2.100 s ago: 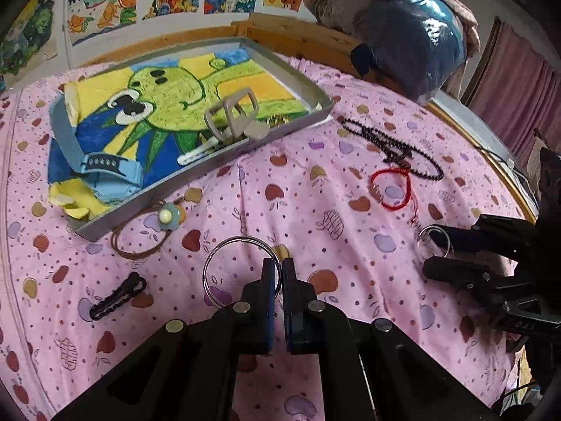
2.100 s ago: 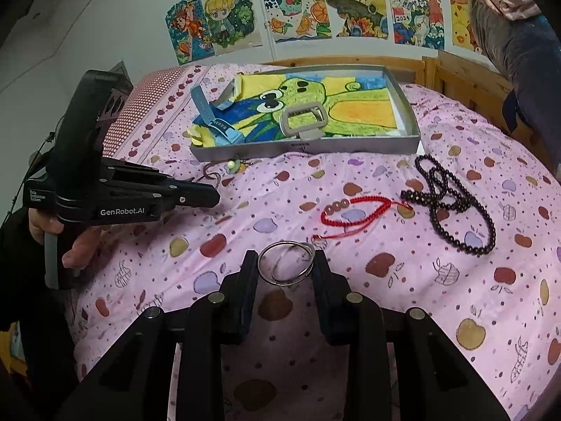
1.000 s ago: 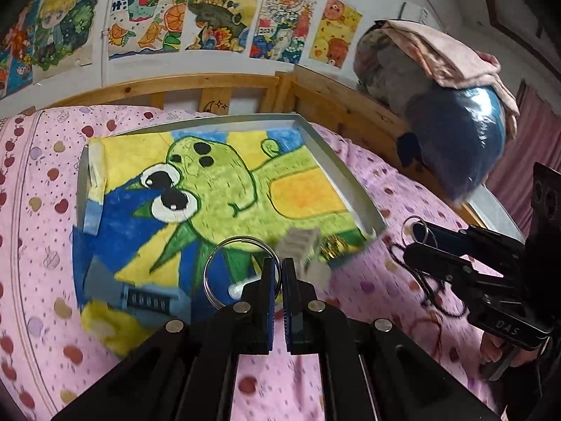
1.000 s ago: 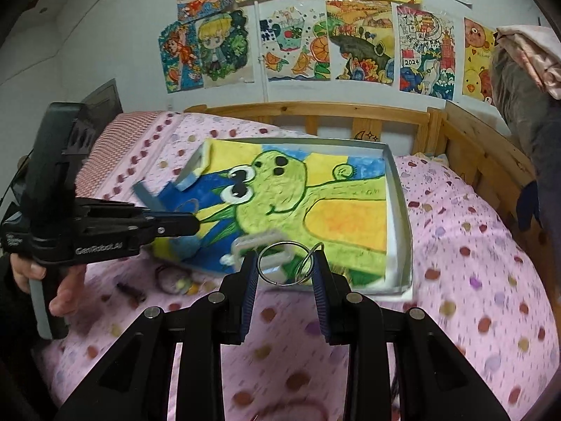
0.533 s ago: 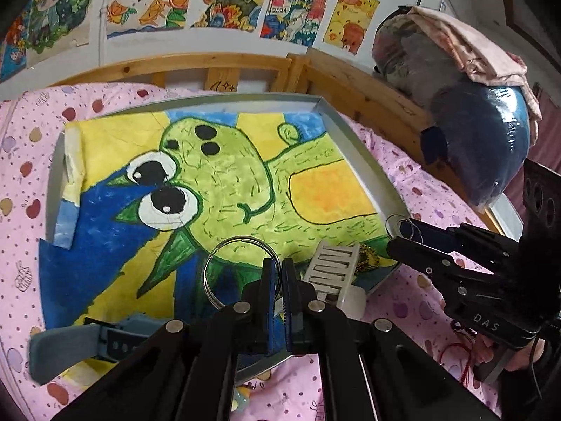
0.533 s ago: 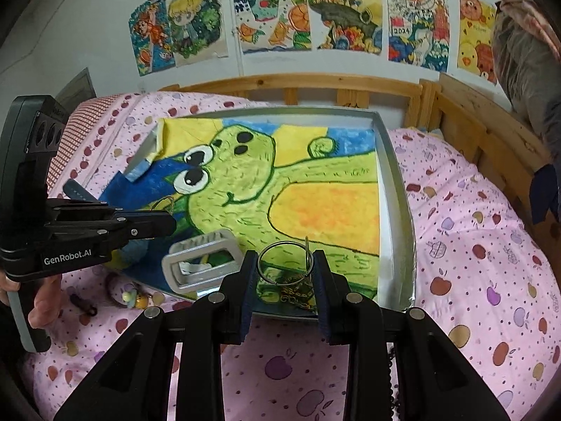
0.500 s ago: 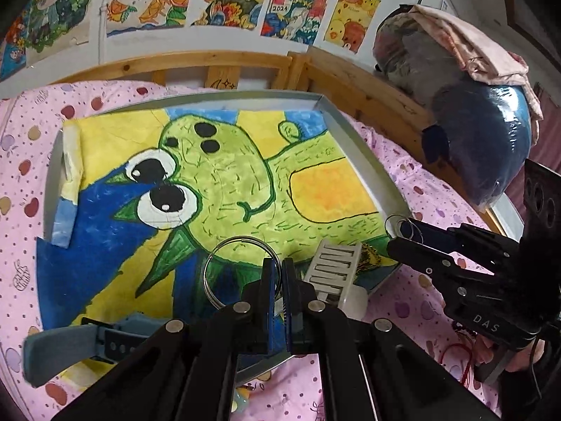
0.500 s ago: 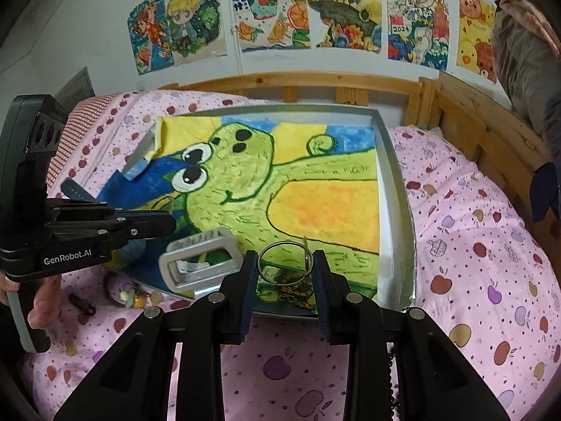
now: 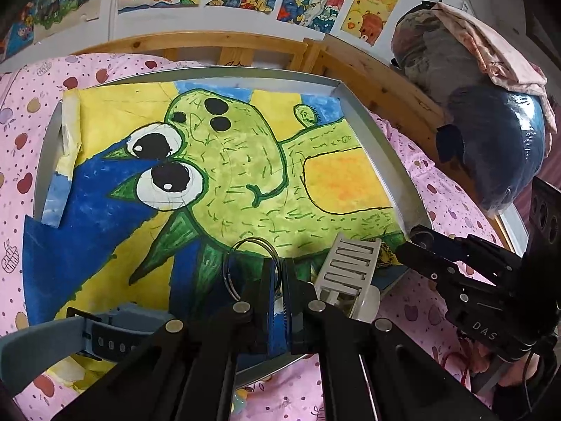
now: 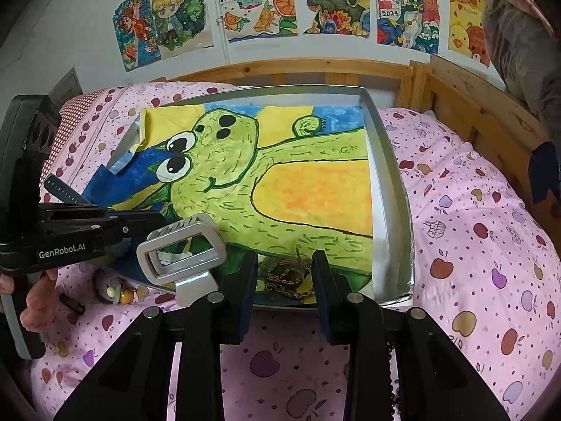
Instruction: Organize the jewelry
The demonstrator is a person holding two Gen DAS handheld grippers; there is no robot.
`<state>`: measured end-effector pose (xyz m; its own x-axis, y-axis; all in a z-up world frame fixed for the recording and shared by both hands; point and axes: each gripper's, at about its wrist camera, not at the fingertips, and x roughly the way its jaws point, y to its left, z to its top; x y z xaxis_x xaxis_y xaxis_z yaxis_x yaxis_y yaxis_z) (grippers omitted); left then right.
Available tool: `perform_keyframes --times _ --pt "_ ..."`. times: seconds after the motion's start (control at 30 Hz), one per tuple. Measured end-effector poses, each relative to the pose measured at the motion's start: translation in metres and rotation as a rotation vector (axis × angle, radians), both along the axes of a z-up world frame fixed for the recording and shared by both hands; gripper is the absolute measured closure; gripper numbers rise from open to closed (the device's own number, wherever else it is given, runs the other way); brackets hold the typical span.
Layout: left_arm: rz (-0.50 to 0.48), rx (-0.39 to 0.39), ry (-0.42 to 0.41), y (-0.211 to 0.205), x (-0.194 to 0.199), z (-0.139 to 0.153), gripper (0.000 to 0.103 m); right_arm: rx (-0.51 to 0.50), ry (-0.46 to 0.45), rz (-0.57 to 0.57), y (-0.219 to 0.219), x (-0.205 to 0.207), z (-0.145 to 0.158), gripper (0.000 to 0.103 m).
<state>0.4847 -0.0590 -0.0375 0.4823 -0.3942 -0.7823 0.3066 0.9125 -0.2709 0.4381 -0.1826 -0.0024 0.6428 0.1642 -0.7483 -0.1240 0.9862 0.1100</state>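
Here the left gripper (image 9: 279,273) pinches a metal ring (image 9: 250,263) over the tray (image 9: 378,140); the right gripper (image 10: 284,270) stands wide, empty, the pink bedsheet (image 10: 473,245) beneath.

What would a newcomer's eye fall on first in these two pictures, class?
First, the bright green cartoon creature painting lining the grey tray on the pink apple-print bedspread. Next, the silver ring pinched in the left gripper over the tray's near edge. The right gripper stands open above a gold chain in the tray's near corner.
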Motion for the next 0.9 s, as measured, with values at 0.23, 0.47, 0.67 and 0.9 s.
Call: perform_keyframes --times 0.23,0.47,0.67,0.9 --pt "-0.001 -0.003 -0.014 0.001 -0.006 0.007 0.09 0.005 -0.004 -0.029 -0.006 -0.002 0.003 0.049" --pt "0.021 -0.027 -0.044 0.005 -0.014 0.021 0.065 0.01 -0.035 -0.064 -0.013 -0.012 0.017 0.036" --pt "0.07 -0.058 -0.13 0.013 -0.028 0.042 0.023 0.019 -0.062 -0.088 -0.022 -0.024 0.028 0.029" --pt "0.08 -0.065 -0.211 0.013 -0.049 0.067 0.012 0.014 -0.119 -0.106 -0.028 -0.046 0.048 0.014"
